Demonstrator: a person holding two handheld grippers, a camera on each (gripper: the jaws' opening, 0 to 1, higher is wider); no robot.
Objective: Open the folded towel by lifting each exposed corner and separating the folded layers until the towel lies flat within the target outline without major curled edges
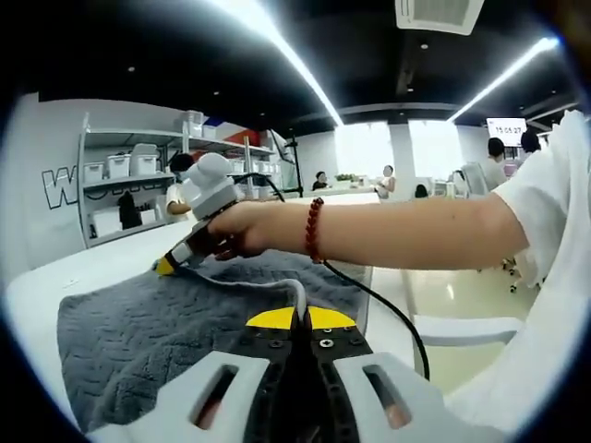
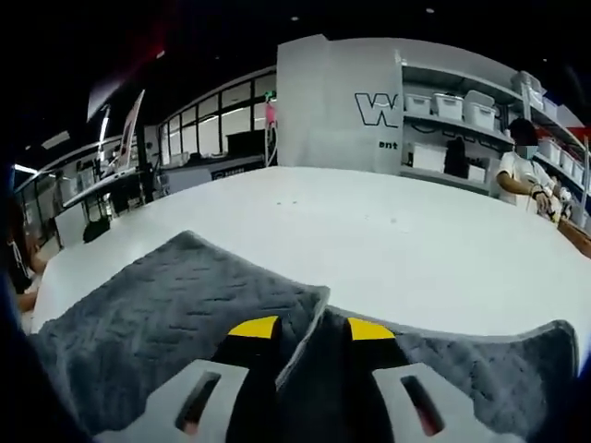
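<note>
My right gripper point(image 2: 303, 330) pinches the grey towel's point(image 2: 166, 314) raised edge; my left gripper point(image 1: 299, 318) sits clamped on the towel too

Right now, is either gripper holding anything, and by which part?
Yes. The right gripper pinches the towel at a raised edge fold between its fingers. The left gripper looks shut on the towel's near edge, though that grip is unclear.
</note>
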